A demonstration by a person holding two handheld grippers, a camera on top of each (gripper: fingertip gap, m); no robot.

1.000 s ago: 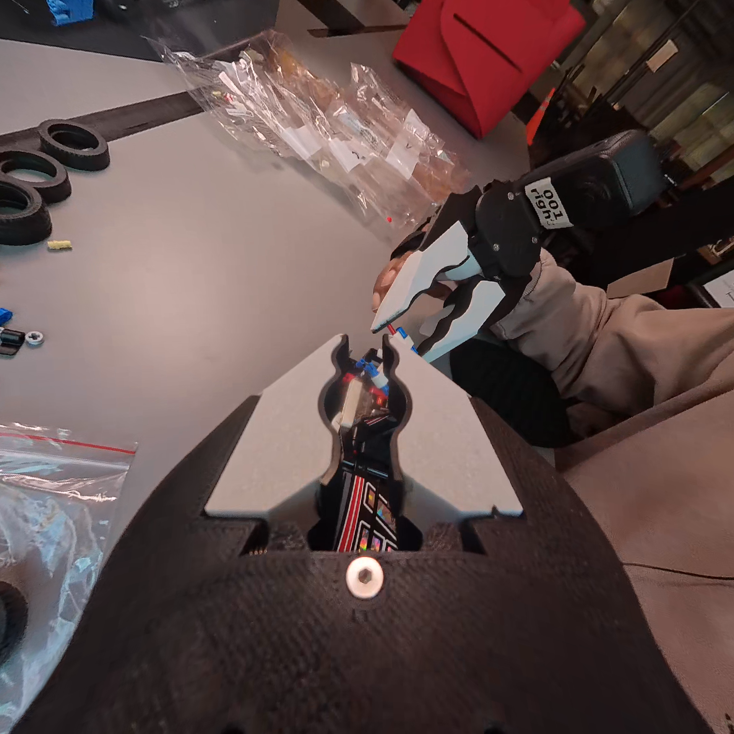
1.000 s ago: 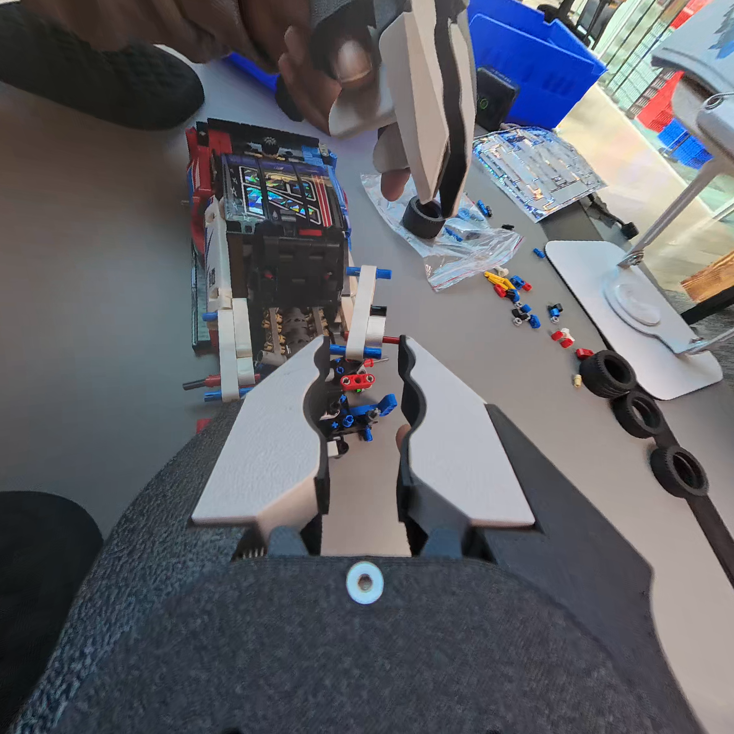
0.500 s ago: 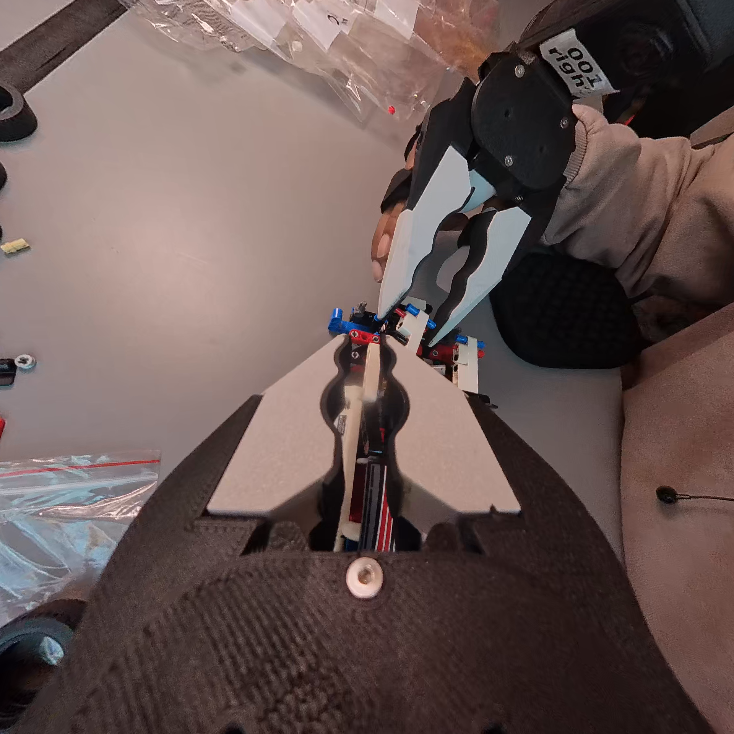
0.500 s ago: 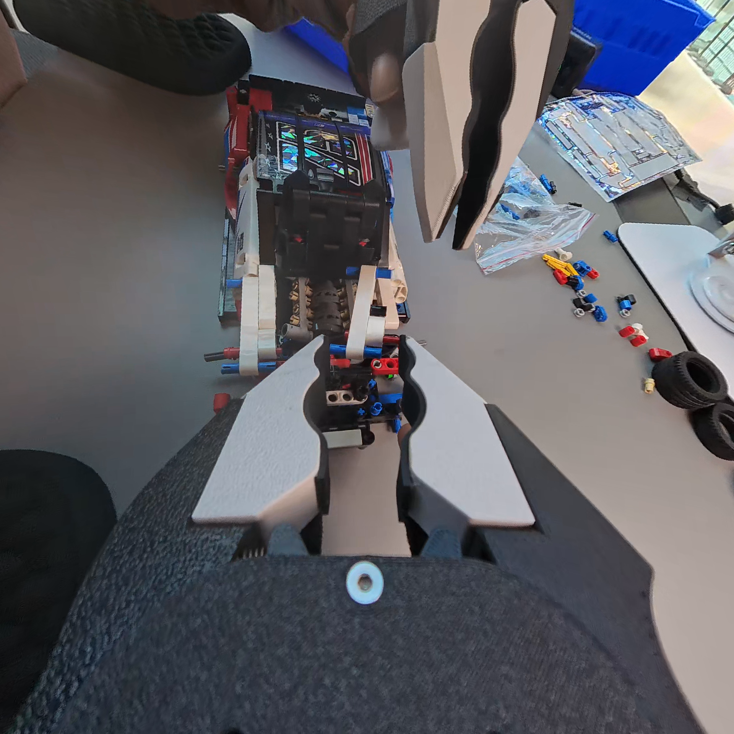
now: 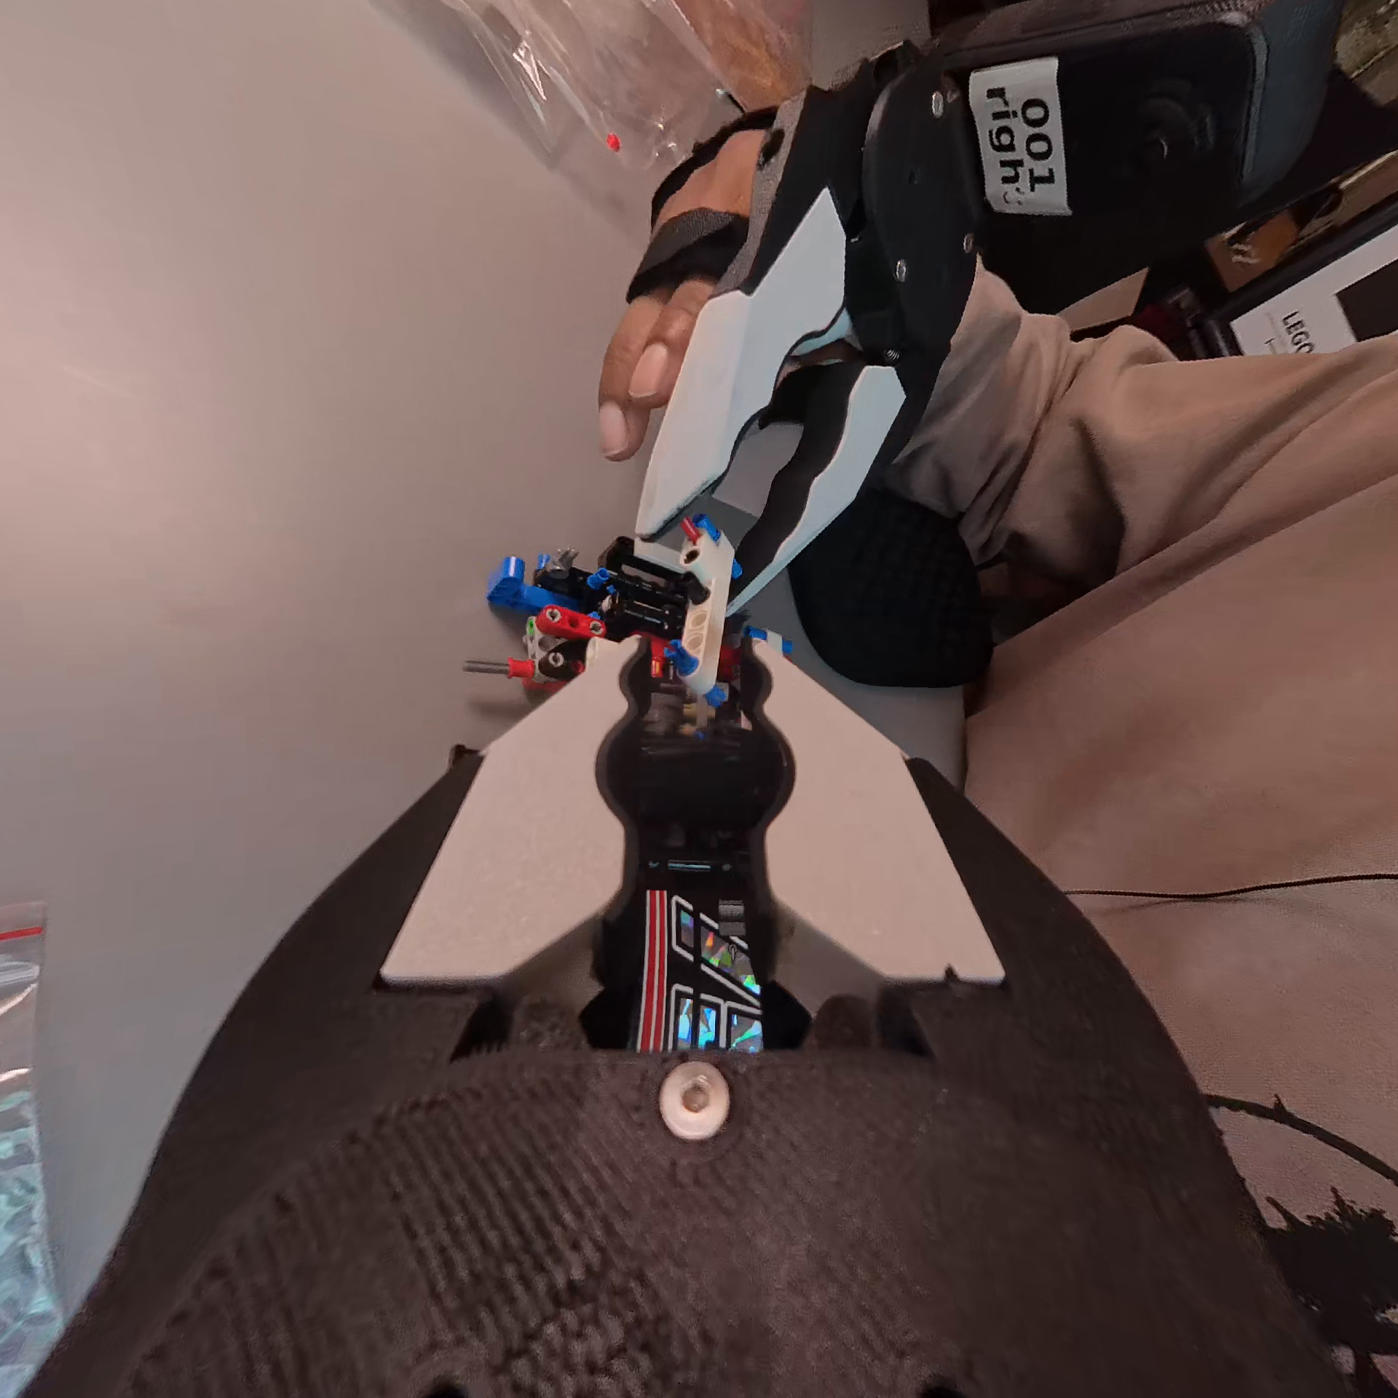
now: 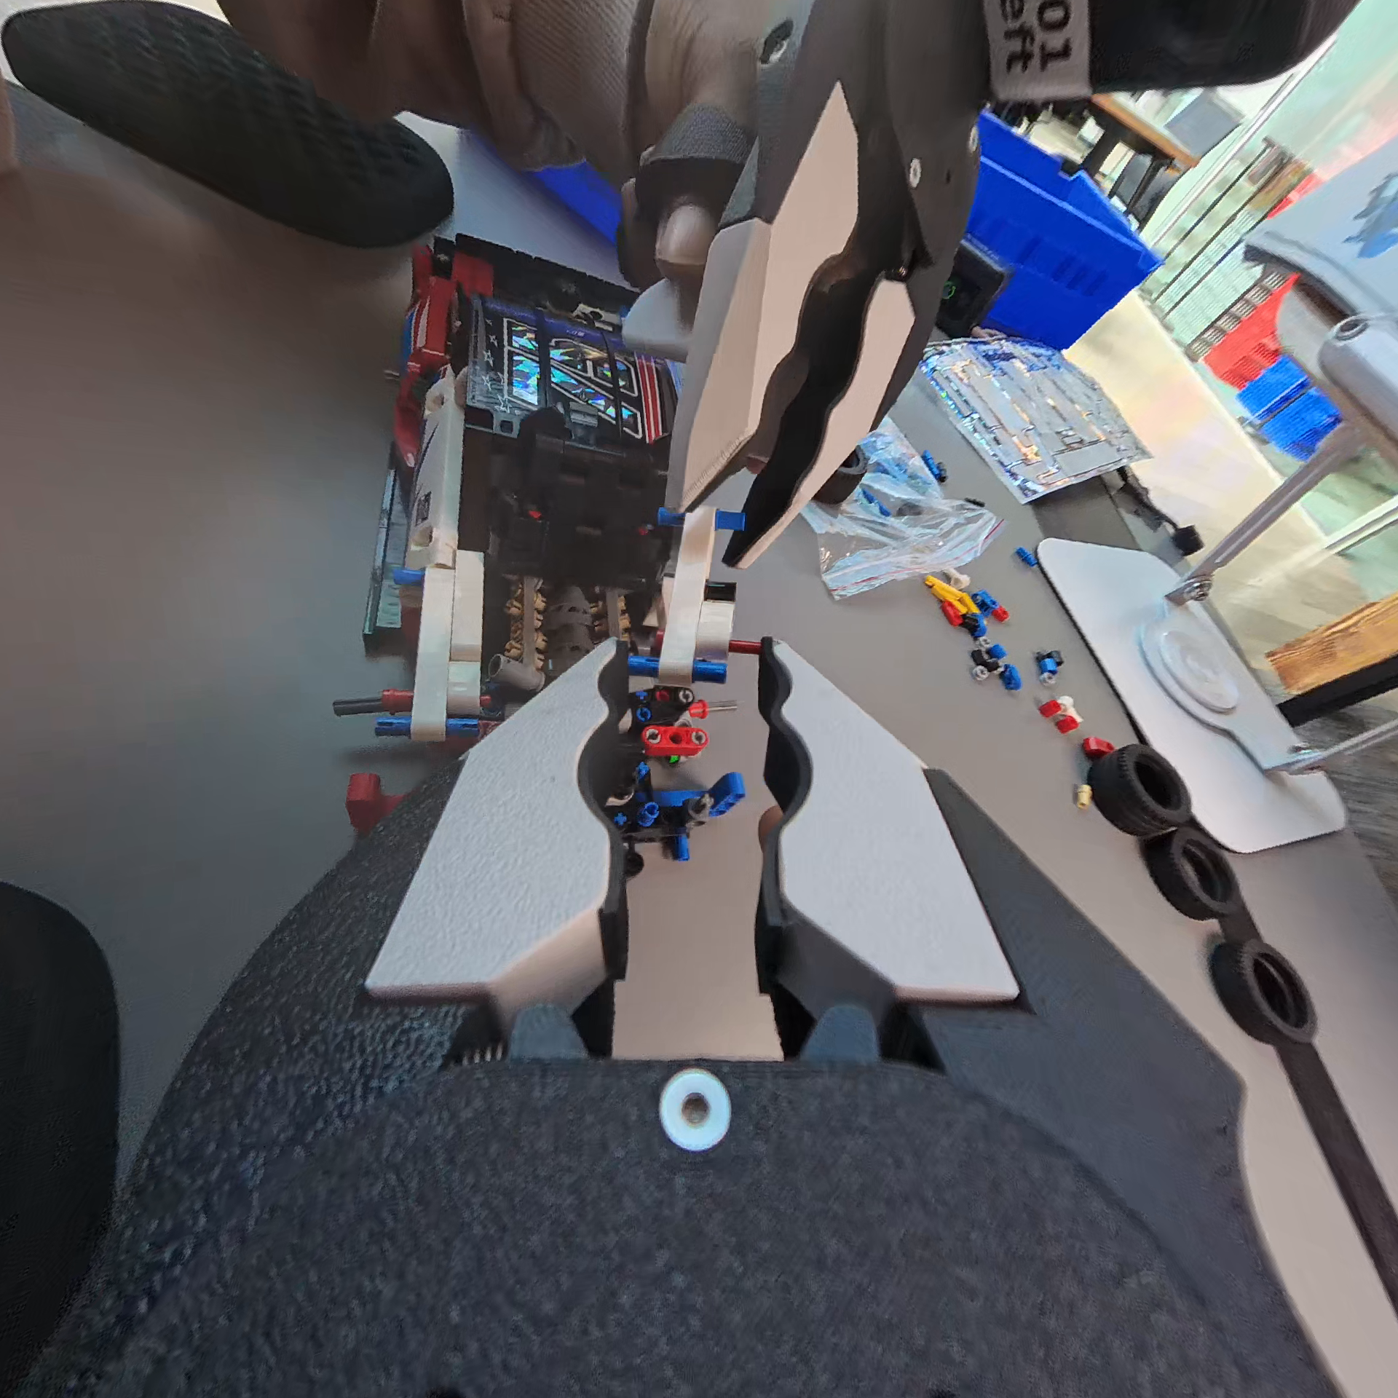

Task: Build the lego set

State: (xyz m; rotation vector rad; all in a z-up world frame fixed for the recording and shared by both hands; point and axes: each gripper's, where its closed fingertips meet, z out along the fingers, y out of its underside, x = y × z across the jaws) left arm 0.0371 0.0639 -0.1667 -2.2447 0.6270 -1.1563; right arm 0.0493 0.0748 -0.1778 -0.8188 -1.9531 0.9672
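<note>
The black, red and white brick-built car model (image 5: 685,961) is mostly hidden behind the left gripper's pale fingers (image 5: 522,847). The clear plastic bag (image 5: 19,1097) is cut by the left edge. The small coloured loose pieces (image 6: 983,635) are too small to tell.

Counts — 1 lego car (image 6: 560,484), 3 loose black tyres (image 6: 1150,787), 2 blue bins (image 6: 1059,227) — 1 clear parts bag (image 6: 900,522).
</note>
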